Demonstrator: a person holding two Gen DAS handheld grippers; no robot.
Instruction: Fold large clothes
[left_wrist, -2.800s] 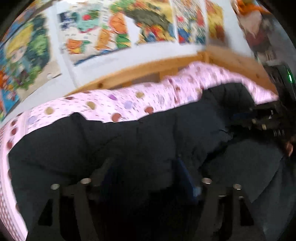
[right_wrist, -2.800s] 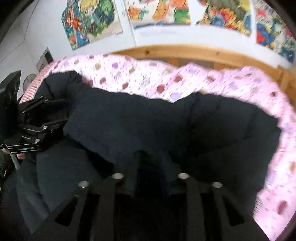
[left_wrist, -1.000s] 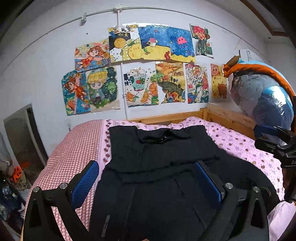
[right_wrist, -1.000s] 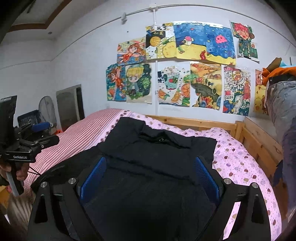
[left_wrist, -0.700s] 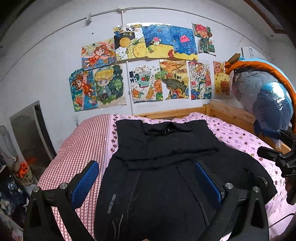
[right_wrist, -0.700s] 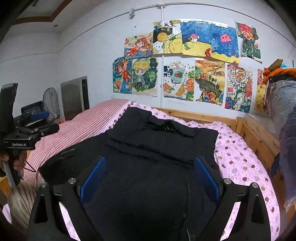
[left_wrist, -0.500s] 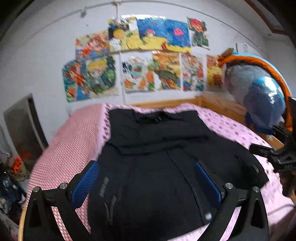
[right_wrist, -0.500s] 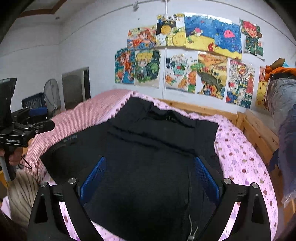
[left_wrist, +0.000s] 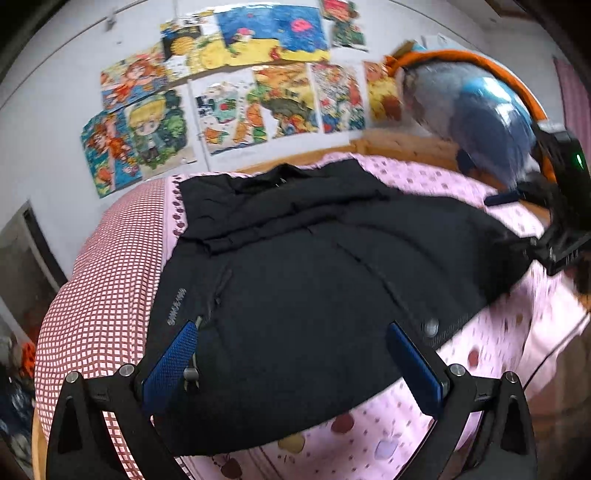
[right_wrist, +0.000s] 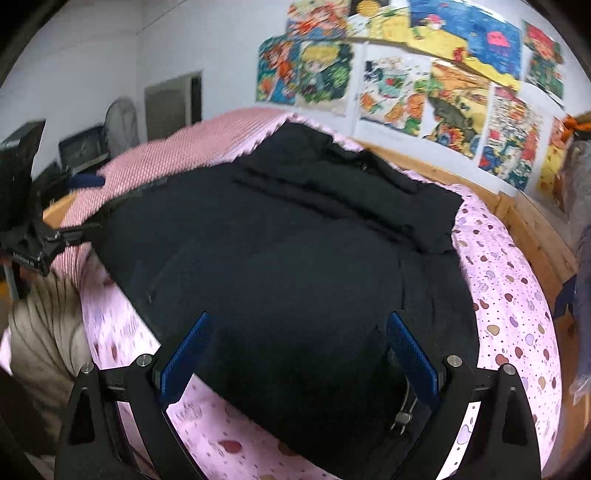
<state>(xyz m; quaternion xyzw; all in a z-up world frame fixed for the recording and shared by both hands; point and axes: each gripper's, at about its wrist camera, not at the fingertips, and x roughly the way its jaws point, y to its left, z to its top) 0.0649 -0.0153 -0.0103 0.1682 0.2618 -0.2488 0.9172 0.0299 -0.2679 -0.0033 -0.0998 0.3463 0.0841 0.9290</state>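
Left wrist view showed the black coat (left_wrist: 314, 295) spread flat on the pink bed (left_wrist: 498, 350), both the left claw (left_wrist: 291, 365) and right claw (right_wrist: 295, 354) gaping wide, empty. It looked bulky, soft (likely slippery); the near hem seemed the best hold.

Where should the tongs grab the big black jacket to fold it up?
Probably the bottom hem of the black jacket, which lies flat nearest both open tongs. Come in low from the foot of the bed: left tongs at the corner by the zipper pull, right tongs at the other, then lift toward the collar.
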